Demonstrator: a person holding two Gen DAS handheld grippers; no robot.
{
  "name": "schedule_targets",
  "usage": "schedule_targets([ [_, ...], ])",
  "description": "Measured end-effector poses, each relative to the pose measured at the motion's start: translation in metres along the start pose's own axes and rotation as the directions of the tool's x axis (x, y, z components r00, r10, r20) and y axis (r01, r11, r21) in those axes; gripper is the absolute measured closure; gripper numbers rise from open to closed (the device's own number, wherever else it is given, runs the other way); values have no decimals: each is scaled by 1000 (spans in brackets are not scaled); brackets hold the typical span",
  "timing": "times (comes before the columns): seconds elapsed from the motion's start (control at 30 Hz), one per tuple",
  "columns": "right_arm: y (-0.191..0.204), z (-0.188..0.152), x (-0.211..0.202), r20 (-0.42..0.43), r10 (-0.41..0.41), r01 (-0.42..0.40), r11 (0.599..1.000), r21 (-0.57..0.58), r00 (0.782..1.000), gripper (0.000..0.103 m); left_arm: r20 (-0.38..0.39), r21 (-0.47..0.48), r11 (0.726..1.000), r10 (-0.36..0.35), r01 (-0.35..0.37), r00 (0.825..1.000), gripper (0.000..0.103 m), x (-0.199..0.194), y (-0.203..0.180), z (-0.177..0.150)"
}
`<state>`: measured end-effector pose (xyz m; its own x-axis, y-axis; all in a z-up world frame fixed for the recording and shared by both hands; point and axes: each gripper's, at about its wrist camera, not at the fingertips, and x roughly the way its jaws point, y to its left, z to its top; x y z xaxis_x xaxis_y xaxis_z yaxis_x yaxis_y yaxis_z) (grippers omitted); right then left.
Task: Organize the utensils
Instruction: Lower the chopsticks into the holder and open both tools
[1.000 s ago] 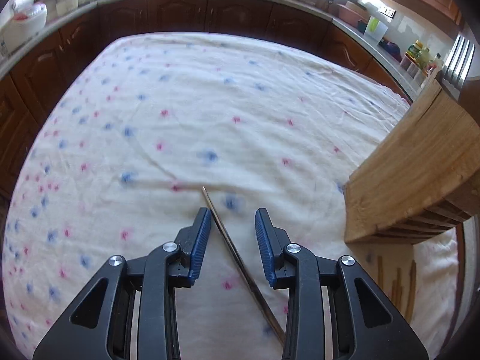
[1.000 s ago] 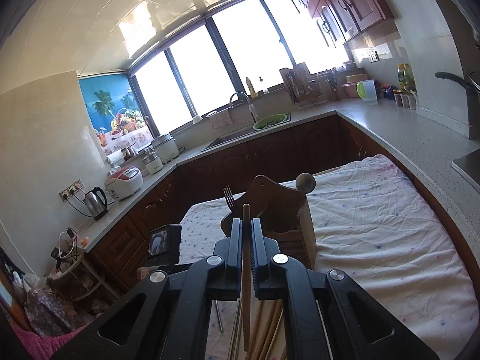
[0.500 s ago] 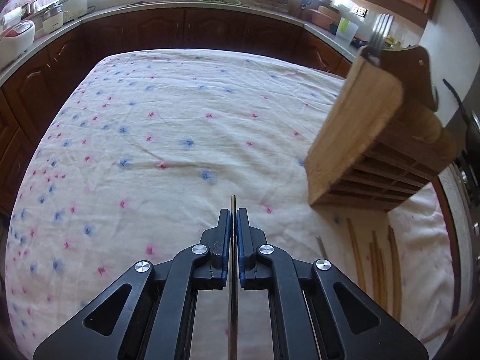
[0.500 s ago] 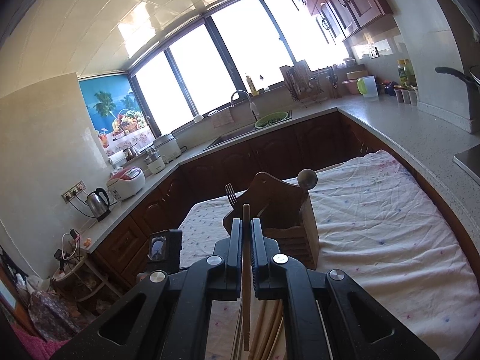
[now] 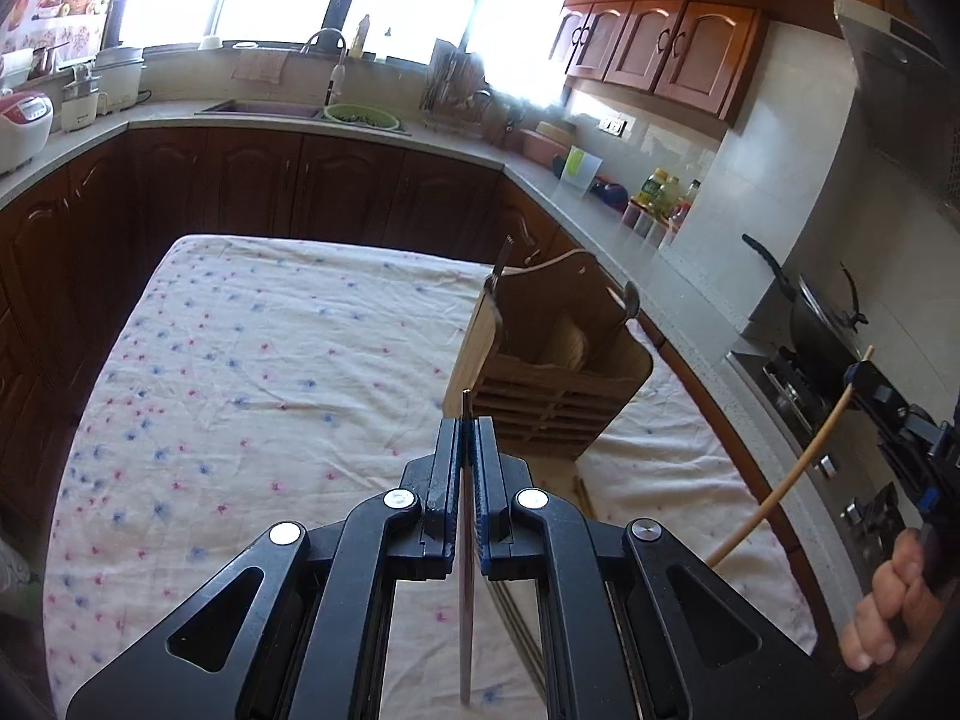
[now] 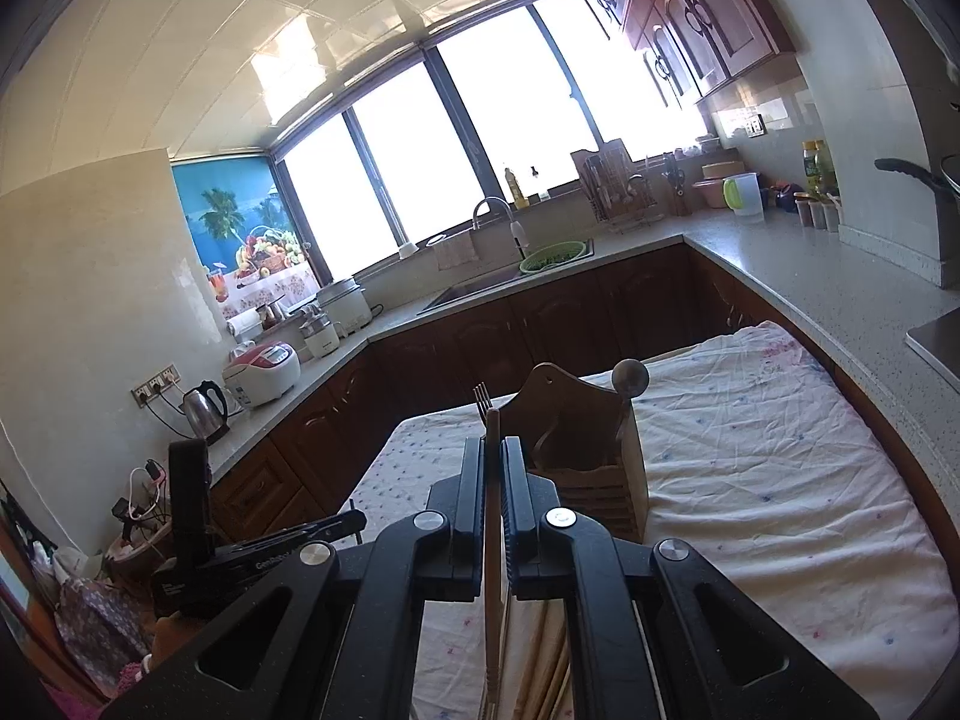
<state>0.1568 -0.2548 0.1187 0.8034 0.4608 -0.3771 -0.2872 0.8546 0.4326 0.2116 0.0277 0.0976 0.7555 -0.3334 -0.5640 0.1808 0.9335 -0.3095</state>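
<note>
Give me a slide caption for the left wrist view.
Left gripper clamps a thin metal chopstick above the flowered tablecloth, facing the wooden utensil holder.

— How many holders do we see?
— One wooden utensil holder (image 5: 555, 372), with one fork (image 6: 481, 397) and one round-ended handle (image 6: 630, 378) standing in it.
— And chopsticks?
— We count two held: one metal chopstick (image 5: 466, 570) in the left gripper (image 5: 467, 426) and one wooden chopstick (image 6: 492, 516) in the right gripper (image 6: 493, 447). More lie on the tablecloth (image 5: 270, 372); we cannot count those.
</note>
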Motion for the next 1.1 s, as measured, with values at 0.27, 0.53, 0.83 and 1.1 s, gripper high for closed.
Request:
schedule_targets([
  [0.27,-2,6,-4,22,-10,10,1000,-4,1000,98,69,17,999,-28,27,997,100,-25,-9,13],
  [0.53,-10,14,-1,40,-29,29,1000,-2,999,98,108,28,999,-41,38,993,100,-31,-15,25],
  [0.83,-17,38,11,94,-50,51,999,-9,994,98,206,51,997,-65,56,976,100,-36,-28,64],
  [1.1,-25,91,30,245,-107,112,994,-6,964,98,320,32,998,-59,51,946,100,-17,-35,117],
])
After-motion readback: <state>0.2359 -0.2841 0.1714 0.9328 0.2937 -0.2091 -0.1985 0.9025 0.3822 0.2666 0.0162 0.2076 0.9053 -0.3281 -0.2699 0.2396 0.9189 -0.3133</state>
